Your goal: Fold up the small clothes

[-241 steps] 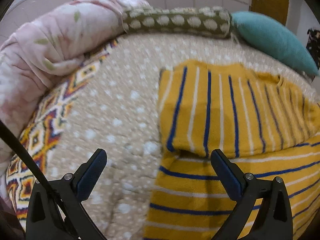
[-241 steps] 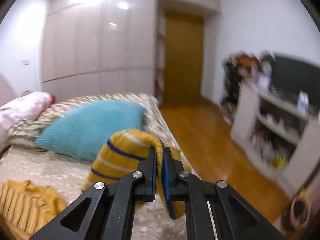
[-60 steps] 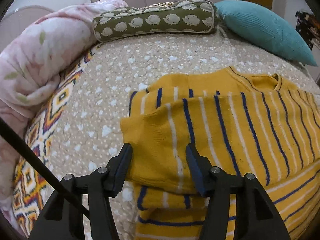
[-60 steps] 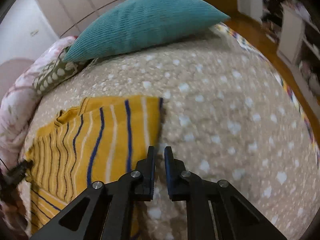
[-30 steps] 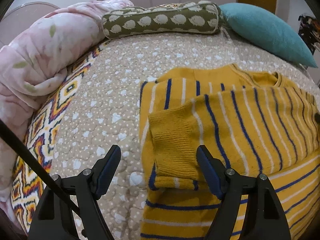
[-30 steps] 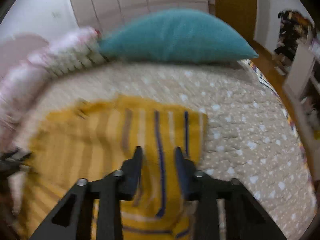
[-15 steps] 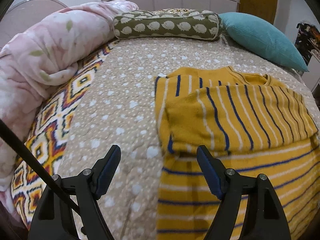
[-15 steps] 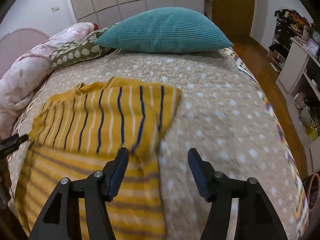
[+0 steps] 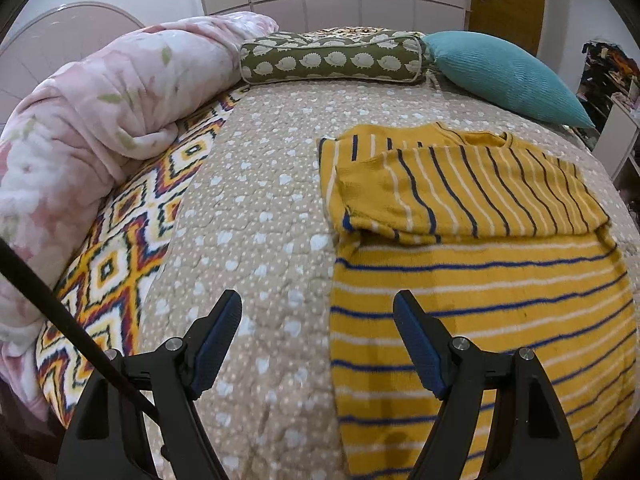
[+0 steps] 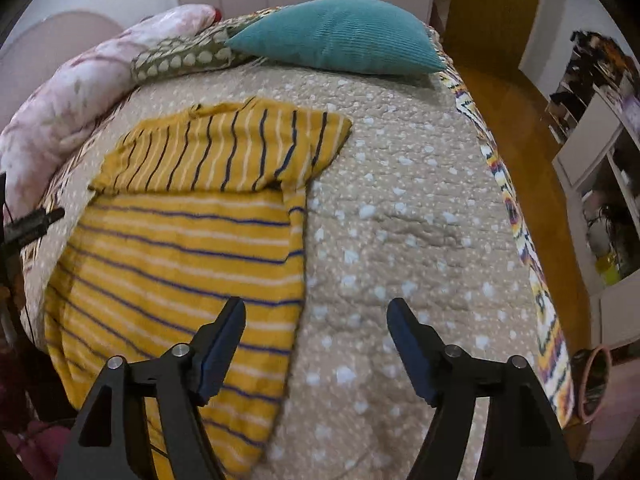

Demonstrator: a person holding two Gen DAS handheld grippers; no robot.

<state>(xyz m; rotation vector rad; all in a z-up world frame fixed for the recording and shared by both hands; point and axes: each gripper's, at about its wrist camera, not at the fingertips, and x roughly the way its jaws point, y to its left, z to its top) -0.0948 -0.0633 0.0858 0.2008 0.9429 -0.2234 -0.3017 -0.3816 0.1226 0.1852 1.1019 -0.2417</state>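
A: What lies around the sweater point(image 9: 476, 280)?
B: Beyond it, a teal pillow point(image 9: 504, 76), a hedgehog bolster point(image 9: 332, 62), a pink quilt point(image 9: 100, 120). Nothing covers it.
A: And the sweater?
B: Yellow, blue-and-white stripes, flat on the bedspread point(image 9: 256, 208), both sleeves folded across its chest.
A: Grippers?
B: Left gripper point(image 9: 318, 338) wide, empty, at its left edge. Right gripper point(image 10: 316, 336) has just been opening, empty, at its right edge.

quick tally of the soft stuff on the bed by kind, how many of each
striped yellow sweater: 1
teal cushion: 1
hedgehog-print bolster: 1
pink floral duvet, rolled: 1
quilted bedspread under them all: 1
total: 5
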